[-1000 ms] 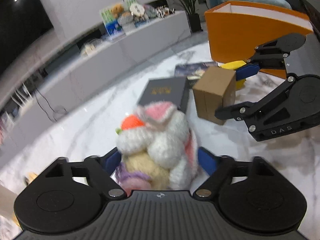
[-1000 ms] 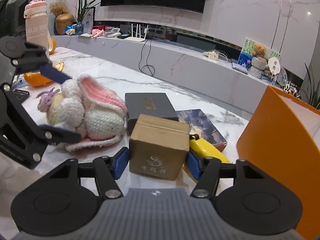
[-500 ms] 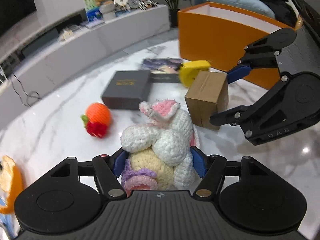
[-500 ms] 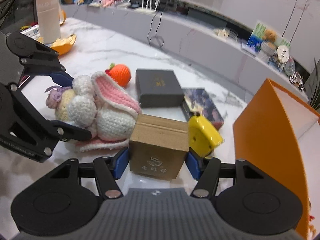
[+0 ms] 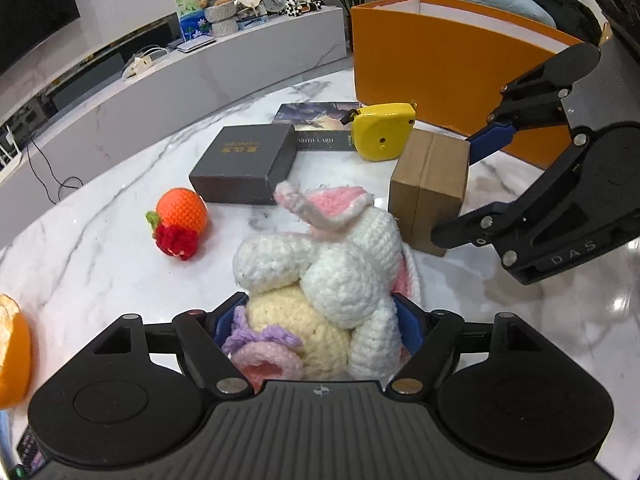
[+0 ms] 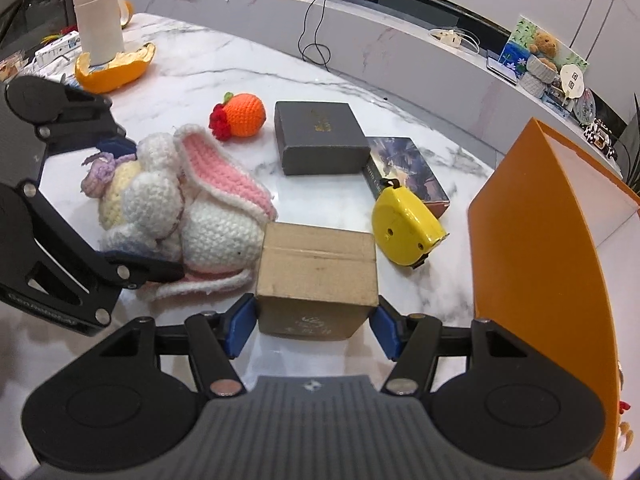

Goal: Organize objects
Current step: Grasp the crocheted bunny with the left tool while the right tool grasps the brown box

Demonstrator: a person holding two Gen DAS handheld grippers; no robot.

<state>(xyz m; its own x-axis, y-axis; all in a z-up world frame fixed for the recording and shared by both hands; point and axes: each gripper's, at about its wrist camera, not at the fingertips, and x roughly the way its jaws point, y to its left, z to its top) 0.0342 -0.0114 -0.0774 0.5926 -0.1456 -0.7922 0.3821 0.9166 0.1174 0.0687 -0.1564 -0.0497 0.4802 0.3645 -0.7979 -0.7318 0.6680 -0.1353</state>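
Observation:
My left gripper (image 5: pixel 318 318) is shut on a crocheted white rabbit (image 5: pixel 320 272) and holds it above the marble table (image 5: pixel 100 248). The rabbit also shows in the right wrist view (image 6: pixel 188 208), with the left gripper (image 6: pixel 132 208) around it. My right gripper (image 6: pixel 312 320) is shut on a brown cardboard box (image 6: pixel 316 276), held above the table; the box shows in the left wrist view (image 5: pixel 430 188) with the right gripper (image 5: pixel 472 188) on it. An orange storage box (image 5: pixel 452 52) stands open at the right (image 6: pixel 536 240).
On the table lie a crocheted orange (image 5: pixel 180 220), a dark grey box (image 5: pixel 244 164), a photo card box (image 5: pixel 320 124) and a yellow tape measure (image 5: pixel 382 132). At far left are orange peel (image 6: pixel 116 68) and a bottle (image 6: pixel 98 12).
Both grippers have risen with their loads, so the views look down on the table more. The crocheted orange, hidden behind the rabbit before, is in full view.

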